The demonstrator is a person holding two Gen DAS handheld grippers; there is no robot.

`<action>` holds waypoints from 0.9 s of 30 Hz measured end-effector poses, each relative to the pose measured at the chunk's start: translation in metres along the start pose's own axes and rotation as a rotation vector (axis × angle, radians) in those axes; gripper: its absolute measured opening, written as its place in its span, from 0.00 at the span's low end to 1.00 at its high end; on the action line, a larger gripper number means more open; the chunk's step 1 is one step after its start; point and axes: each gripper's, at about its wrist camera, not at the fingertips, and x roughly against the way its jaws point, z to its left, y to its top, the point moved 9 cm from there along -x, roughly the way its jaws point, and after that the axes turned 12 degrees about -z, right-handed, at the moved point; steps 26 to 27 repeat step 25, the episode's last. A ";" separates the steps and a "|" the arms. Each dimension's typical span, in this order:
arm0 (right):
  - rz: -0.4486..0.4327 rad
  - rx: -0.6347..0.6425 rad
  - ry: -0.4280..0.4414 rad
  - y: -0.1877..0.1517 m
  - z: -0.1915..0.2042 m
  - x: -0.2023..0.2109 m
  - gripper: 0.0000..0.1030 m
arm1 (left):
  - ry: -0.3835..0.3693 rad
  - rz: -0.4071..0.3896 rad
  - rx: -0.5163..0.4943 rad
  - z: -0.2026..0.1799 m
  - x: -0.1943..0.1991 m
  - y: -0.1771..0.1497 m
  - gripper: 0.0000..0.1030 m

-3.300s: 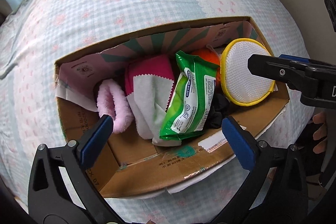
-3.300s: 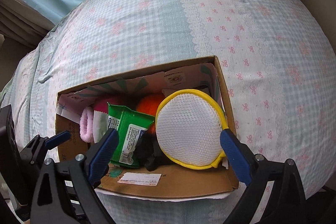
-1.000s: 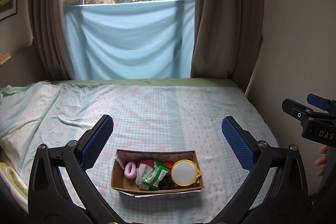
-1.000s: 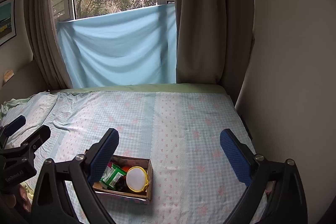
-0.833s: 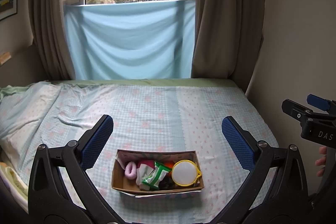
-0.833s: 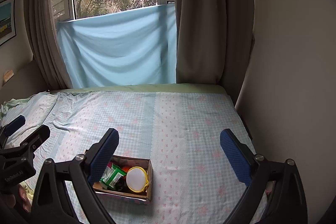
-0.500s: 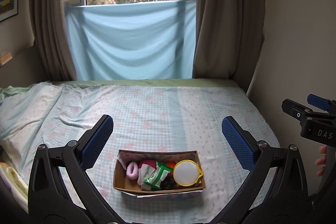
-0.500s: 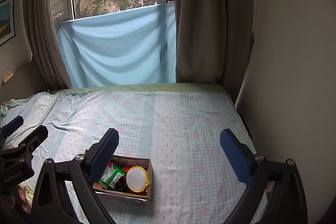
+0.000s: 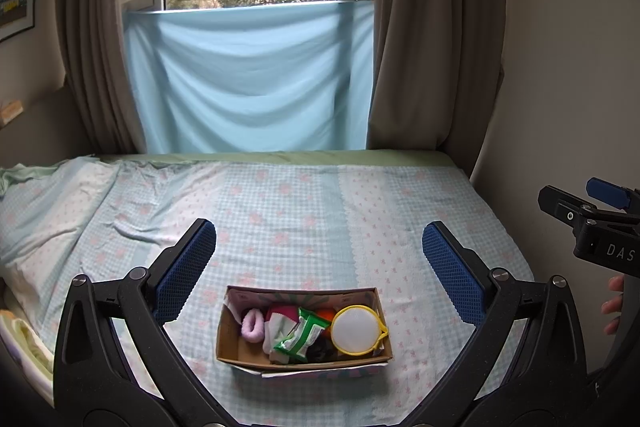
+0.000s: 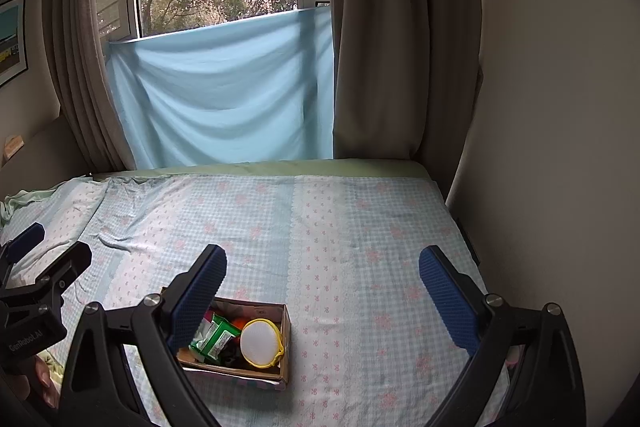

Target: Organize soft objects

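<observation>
A cardboard box point(image 9: 236, 349) sits on the checked bedsheet point(image 9: 304, 219) near the bed's front edge, packed with soft things: a pink fluffy ring point(image 9: 253, 325) at its left end, a folded pink-and-white cloth point(image 9: 280, 319), a green crinkly packet point(image 9: 303, 337), something orange point(image 9: 326, 314) behind it, and a round white mesh pouch with a yellow rim point(image 9: 356, 331) leaning at the right end. I hold my left gripper point(image 9: 316, 275) and right gripper point(image 10: 322, 295) above the bed, both spread wide and empty, well clear of the box. Open sheet stretches back to the blue cloth point(image 9: 252, 83) under the window, flanked by brown curtains point(image 9: 416, 35).
</observation>
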 end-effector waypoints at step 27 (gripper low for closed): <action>0.000 -0.013 -0.010 0.004 0.008 -0.008 0.93 | 0.022 -0.087 -0.035 0.005 0.004 0.012 1.00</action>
